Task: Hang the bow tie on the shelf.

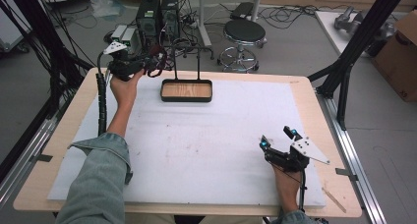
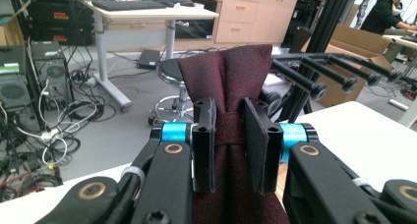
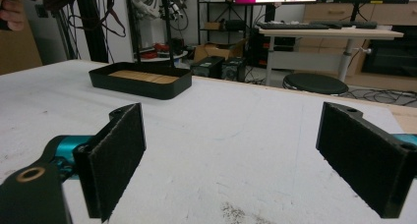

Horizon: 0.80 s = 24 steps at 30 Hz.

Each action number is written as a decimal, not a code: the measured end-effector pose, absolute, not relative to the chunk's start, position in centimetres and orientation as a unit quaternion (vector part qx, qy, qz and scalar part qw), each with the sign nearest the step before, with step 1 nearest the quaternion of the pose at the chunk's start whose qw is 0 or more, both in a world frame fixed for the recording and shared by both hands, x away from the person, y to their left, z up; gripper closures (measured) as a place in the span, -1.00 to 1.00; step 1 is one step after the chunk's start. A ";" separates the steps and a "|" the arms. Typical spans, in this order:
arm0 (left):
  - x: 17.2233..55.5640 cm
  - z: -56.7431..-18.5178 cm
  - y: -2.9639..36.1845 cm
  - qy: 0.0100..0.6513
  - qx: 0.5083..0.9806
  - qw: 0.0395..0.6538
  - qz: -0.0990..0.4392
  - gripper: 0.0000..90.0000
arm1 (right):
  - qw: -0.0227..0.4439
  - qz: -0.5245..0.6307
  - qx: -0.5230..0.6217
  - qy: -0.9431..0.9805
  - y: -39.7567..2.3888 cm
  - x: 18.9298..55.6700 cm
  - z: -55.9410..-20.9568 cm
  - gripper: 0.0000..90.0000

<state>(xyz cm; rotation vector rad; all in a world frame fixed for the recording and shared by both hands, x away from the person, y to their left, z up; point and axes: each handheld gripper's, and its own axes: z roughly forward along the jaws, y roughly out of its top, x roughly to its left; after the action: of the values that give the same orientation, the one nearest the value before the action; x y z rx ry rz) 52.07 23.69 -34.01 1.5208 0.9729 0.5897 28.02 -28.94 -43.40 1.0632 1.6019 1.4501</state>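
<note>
— Nearest the lens, the left gripper [image 2: 230, 150] has its jaws pinching a dark red necktie [image 2: 231, 81] at the bunched middle; the rack's pegs [image 2: 314, 79] stand just beyond it, to its right.

— And the right gripper [image 1: 279, 141]?

— Spread wide, holding nothing, well apart from the black tray [image 1: 187, 91]; I judge the hanging not yet done.

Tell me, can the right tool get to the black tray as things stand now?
Probably yes. The right tool is open and holds nothing, and only bare white mat lies between it and the tray. The left tool holds a dark red cloth left of the tray.
</note>
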 end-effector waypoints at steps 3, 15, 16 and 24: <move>52.1 -34.4 23.9 0.420 0.652 0.579 0.252 0.65 | 0.358 0.562 0.412 0.621 -28.9 28.0 -43.4 -0.77; 51.9 -34.4 24.1 0.414 0.656 0.577 0.254 0.61 | 0.359 0.562 0.411 0.621 -28.9 28.0 -43.4 -0.77; 51.8 -34.3 24.1 0.414 0.655 0.578 0.255 0.58 | 0.359 0.562 0.411 0.621 -28.9 28.0 -43.4 -0.77; 50.4 -33.6 25.4 0.407 0.647 0.593 0.255 0.40 | 0.358 0.562 0.412 0.621 -28.9 28.0 -43.4 -0.77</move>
<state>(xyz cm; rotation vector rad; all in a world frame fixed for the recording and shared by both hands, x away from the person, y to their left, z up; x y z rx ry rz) 50.44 25.40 -33.55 1.5042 0.9454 0.5925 28.02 -28.89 -43.41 1.0629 1.6030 1.4502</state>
